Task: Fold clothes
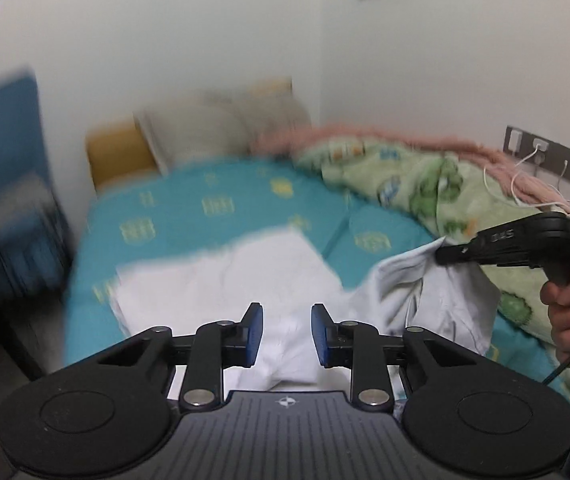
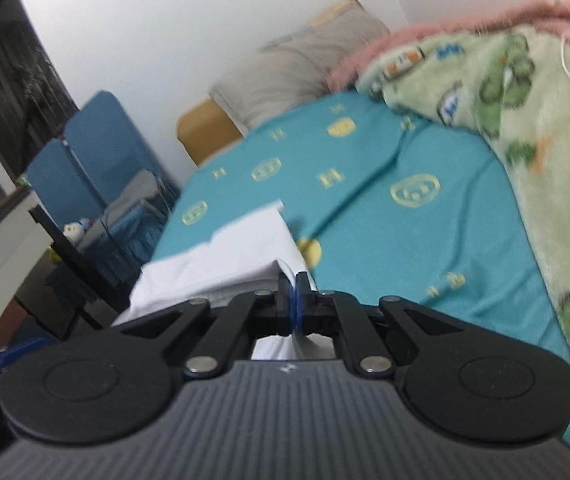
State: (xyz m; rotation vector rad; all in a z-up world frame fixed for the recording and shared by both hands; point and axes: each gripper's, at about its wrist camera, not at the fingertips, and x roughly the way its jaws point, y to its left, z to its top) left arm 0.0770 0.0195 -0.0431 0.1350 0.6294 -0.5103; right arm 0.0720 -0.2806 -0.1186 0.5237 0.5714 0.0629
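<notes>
The right gripper [image 2: 296,304] pinched the white cotton garment's [image 1: 237,276] edge at 3 o'clock, likely to fold it; the left gripper [image 1: 287,334] stood wide, empty.

Bare teal sheet [image 2: 405,232] ahead; green blanket [image 2: 545,128] crowds the right.

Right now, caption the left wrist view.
Open left gripper above white garment; right gripper lifts its corner.

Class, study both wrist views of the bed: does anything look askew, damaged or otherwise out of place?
Nothing looks damaged. The white garment lies half-folded on the teal bedsheet, one corner lifted by the right gripper, which is shut on it. The left gripper is open. The green blanket is bunched along the wall side.
</notes>
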